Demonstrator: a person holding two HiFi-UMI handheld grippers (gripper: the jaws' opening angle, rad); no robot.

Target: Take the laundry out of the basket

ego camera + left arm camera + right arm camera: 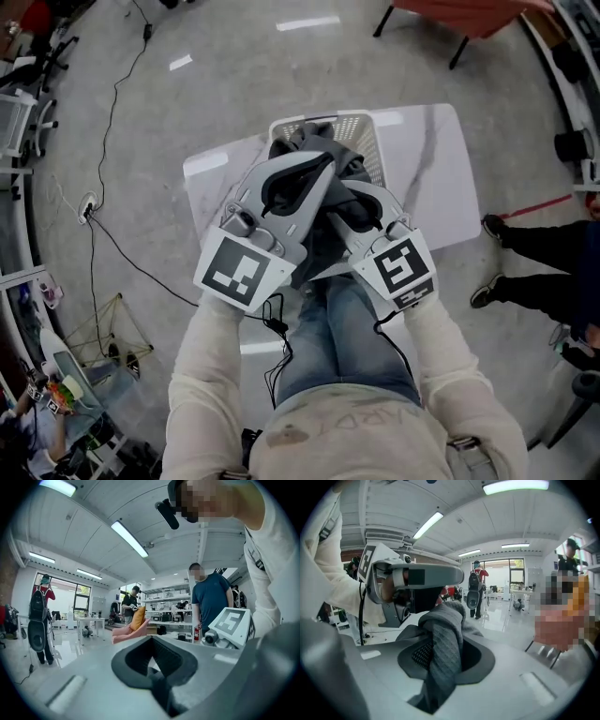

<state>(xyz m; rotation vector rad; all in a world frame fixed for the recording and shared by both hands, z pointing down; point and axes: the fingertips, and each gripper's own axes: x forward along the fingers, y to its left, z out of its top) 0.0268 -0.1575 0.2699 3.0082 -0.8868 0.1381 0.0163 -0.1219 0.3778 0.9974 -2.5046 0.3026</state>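
Right gripper (440,637): clamped on a dark grey ribbed fabric garment (444,620); the cloth bunches above the jaw tips and trails down through the gap between them.
Left gripper (152,644): jaws drawn together. Its own view shows no cloth clearly between them, only the dark pads and seam.
Relative pose: both tools raised and tilted up, tips close together, left tip just beside and slightly ahead of the right tip.
Garment location: in the head view it sits under and around both tips, with a fold hanging below the tools toward the person.
Basket: white perforated plastic basket (364,141) directly beyond and below the tips, on a white marble-pattern table top (441,178).
Basket contents: dark cloth shows at the rim just past the left tip. Cannot tell whether it is the same garment's tail or a second item.
Done (judged): one garment gripped and mostly lifted above the rim.
Left (judged): pull the tail clear, set the garment down outside the basket, check the basket for more.
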